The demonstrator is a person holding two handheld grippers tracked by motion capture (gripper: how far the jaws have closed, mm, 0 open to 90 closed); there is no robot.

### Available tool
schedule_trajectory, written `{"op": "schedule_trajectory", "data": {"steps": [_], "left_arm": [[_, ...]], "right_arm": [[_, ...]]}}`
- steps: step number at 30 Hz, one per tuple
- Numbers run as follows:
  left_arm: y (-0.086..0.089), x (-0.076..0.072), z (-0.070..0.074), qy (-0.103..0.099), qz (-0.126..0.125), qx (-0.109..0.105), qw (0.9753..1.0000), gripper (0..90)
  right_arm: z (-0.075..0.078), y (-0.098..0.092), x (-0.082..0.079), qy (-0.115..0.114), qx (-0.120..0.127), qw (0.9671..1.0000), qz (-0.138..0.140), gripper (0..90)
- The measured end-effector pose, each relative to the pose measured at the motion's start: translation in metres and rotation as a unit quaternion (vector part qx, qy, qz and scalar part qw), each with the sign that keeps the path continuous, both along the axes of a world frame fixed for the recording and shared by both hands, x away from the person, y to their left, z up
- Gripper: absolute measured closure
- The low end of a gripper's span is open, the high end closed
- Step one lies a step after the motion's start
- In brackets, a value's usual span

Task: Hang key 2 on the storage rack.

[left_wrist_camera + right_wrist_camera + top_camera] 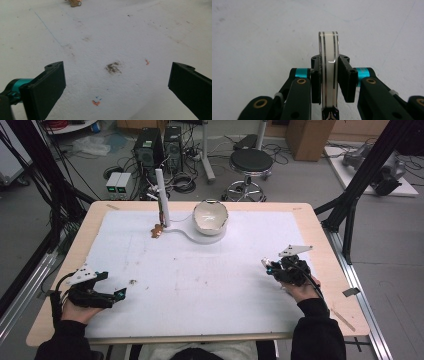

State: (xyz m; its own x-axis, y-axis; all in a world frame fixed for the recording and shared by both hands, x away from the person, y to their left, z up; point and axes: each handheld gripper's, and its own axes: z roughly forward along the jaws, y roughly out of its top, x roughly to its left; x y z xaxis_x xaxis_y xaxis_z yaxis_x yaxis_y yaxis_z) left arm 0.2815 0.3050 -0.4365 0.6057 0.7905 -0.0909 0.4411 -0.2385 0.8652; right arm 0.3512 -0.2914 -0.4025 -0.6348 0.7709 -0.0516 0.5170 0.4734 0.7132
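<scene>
At the table's right side, the right gripper (pixel 329 75) pinched a pale, dark-striped ring (pixel 328 62) upright between its jaws, above the white mat (pixel 200 270); near the left edge, the left gripper (pixel 117 82) hovered with jaws wide apart, holding nothing; a white bowl (pixel 210 216) stood at the far side.

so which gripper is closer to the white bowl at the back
Right. The right gripper sits forward and right of the bowl; the left gripper is farther off, near the table's front-left edge.
</scene>
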Motion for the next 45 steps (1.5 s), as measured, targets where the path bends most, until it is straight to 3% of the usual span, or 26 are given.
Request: {"op": "schedule_trajectory", "data": {"steps": [9, 14, 21, 35, 45], "left_arm": [[0.000, -0.002, 0.000, 0.000, -0.004, 0.002, 1.0000, 1.7], [-0.001, -0.005, 0.003, -0.008, -0.003, -0.003, 1.0000, 1.7], [-0.002, -0.003, 0.004, -0.011, -0.003, -0.007, 0.9999, 1.7], [0.003, -0.002, 0.004, -0.015, -0.004, -0.015, 0.9998, 1.7], [0.005, -0.001, 0.004, -0.016, -0.003, -0.022, 0.9996, 1.7]], "right_arm": [[0.004, 0.005, 0.002, -0.011, 0.001, 0.9999, -0.005, 74.1], [0.012, 0.008, 0.001, -0.022, 0.023, 0.9995, -0.001, 74.1], [0.028, 0.027, 0.001, -0.038, 0.042, 0.9982, 0.020, 74.2], [0.067, 0.066, 0.018, -0.060, 0.036, 0.9964, 0.049, 74.2], [0.076, 0.088, 0.031, -0.046, 0.031, 0.9966, 0.062, 74.2]]}}
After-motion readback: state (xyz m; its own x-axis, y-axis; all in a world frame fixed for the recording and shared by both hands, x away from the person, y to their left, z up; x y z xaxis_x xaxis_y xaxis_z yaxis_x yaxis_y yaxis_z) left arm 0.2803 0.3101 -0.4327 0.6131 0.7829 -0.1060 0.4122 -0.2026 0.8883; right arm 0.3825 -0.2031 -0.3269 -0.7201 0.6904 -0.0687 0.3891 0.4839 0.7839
